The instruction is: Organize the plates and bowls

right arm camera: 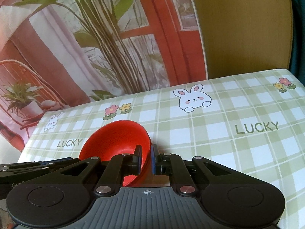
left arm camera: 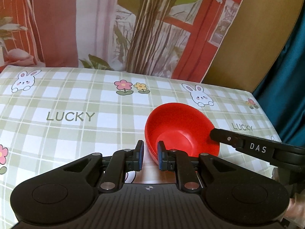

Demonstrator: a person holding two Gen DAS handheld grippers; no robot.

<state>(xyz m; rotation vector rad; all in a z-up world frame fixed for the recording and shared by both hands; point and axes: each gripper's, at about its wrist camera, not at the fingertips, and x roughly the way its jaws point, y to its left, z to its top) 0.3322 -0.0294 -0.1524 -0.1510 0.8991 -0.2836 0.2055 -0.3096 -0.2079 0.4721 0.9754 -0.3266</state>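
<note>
Red bowl (left arm camera: 179, 127) sits tilted on the green checked surface (left arm camera: 76, 99), toward its right side. Faint ridges along its outer wall hint at more bowls nested beneath, though I cannot tell. Left tongs (left arm camera: 150, 155) straddle its near-left rim, one pad inside, one outside, with a gap showing between pad and wall, so they look released. Right tongs (right arm camera: 146, 159) straddle the right rim (right arm camera: 146, 143) likewise, pads close to the wall; whether they clench it I cannot tell. Behind hangs a printed curtain (left arm camera: 133, 28) of plants and red frames.
</note>
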